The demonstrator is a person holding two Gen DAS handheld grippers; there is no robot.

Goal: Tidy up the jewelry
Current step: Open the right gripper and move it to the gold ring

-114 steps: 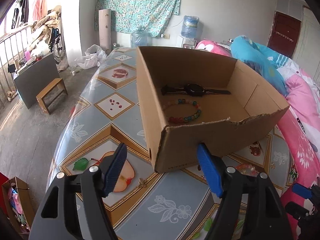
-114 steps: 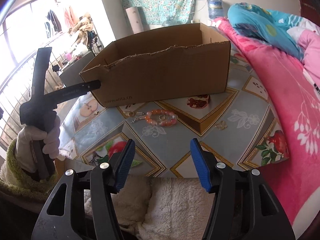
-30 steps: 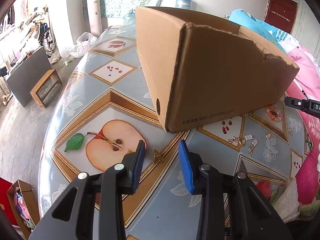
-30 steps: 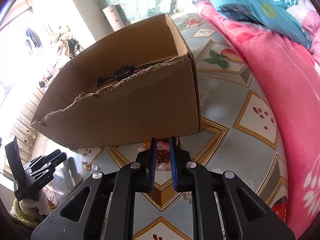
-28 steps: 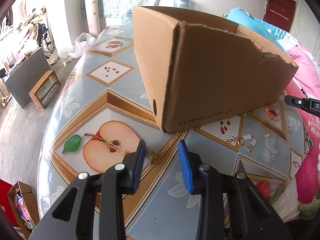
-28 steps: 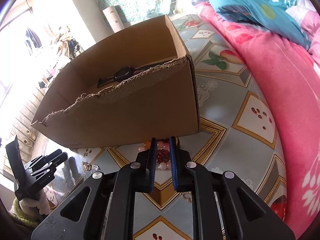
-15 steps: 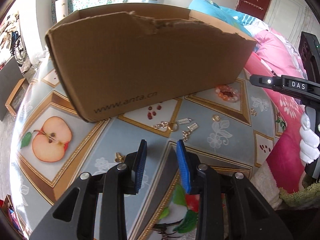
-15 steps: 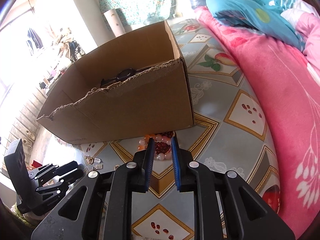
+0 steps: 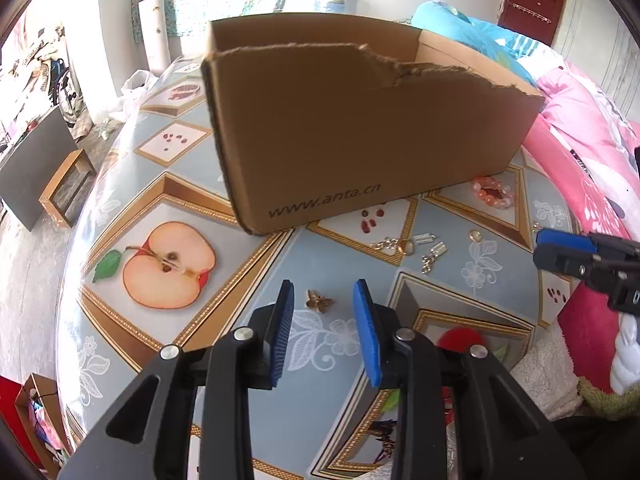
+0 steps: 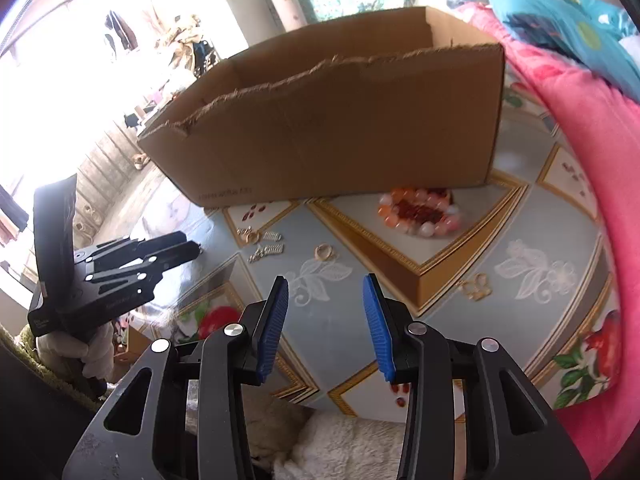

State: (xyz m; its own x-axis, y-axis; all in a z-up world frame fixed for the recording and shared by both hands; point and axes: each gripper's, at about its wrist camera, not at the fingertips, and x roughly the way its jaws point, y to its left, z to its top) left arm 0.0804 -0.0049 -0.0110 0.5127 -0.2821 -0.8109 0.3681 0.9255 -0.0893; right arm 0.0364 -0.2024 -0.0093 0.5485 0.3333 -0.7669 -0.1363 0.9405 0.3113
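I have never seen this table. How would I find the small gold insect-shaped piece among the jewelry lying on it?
Start at the big cardboard box on the fruit-patterned table. In front of its printed wall, between the apple picture and the cluster of silver clasps, lies the gold insect-shaped piece, just ahead of the left gripper. It lies alone, winged and gold, unlike the pink bead bracelet.

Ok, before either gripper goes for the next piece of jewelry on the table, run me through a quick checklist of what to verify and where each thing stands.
1. Left gripper empty, jaws apart: ok.
2. Small gold brooch lined up between the left gripper's fingertips: ok.
3. Right gripper empty, jaws opening, nothing between them: ok.
4. Beaded bracelet free on the table beside the cardboard box: ok.
5. Box top open for dropping pieces in: ok.
6. Room left inside the box: cannot tell, its inside is hidden.
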